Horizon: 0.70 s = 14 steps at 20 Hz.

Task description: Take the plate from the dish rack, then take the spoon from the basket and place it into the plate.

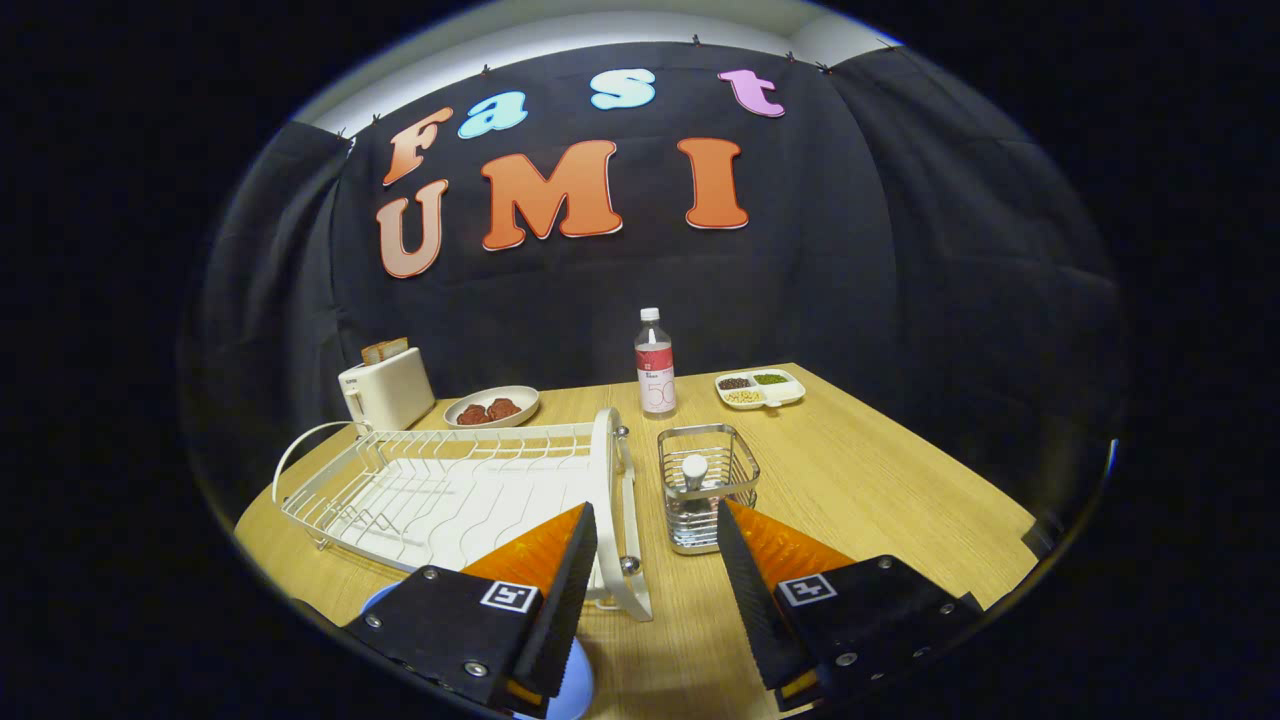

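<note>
A wire basket [706,492] stands on the wooden table [880,480], just ahead of my right finger. A spoon [693,470] stands in it, its rounded white end up. The white wire dish rack [440,490] lies to the left, beyond my left finger, and its slots hold nothing. A pale blue plate [573,690] lies flat on the table under my left finger, which hides most of it. My gripper [653,508] is open above the table with nothing between its fingers; the rack's right end [622,520] shows in the gap.
At the back stand a toaster [387,390] with bread, a dish of reddish food [491,407], a water bottle [655,365] and a divided snack tray [759,388]. Bare table stretches to the right of the basket.
</note>
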Available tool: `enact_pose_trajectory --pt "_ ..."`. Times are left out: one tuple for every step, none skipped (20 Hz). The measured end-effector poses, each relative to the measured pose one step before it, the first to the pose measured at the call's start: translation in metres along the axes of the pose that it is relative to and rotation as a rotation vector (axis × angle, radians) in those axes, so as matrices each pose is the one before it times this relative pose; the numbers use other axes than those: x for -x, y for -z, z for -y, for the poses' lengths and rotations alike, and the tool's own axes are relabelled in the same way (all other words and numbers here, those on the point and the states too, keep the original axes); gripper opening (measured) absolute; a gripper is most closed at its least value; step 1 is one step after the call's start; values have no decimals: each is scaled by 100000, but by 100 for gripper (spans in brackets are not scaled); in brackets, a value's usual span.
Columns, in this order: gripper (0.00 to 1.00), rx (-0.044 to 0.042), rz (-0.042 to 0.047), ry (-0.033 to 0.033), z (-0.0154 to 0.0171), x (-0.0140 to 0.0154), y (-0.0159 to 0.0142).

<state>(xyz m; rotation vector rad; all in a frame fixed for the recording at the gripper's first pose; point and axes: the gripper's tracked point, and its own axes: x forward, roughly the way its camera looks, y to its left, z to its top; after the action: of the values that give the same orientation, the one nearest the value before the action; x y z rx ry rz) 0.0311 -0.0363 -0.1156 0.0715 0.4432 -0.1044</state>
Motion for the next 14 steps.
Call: enact_pose_trajectory --pt "72 743 1108 1531 325 -600 -381" --pt "72 1505 526 1203 354 -604 -143" --pt "71 800 524 1654 405 -697 -79" --pt "66 620 -685 1253 312 -695 159" --pt "63 131 67 -74 -134 -316 29" --pt "57 206 -690 334 21 -447 90" --pt "53 96 -45 241 114 -446 93" --pt "47 -148 674 488 50 -372 -182" --pt "44 344 534 218 25 -250 -90" --pt "36 53 254 369 46 -334 -15" --pt "32 230 -530 -31 -27 -169 202" --pt "24 -528 -86 -84 14 -128 53" --pt "20 -982 -655 -688 -189 -107 126" --pt "15 -806 944 -157 -22 -9 -230"
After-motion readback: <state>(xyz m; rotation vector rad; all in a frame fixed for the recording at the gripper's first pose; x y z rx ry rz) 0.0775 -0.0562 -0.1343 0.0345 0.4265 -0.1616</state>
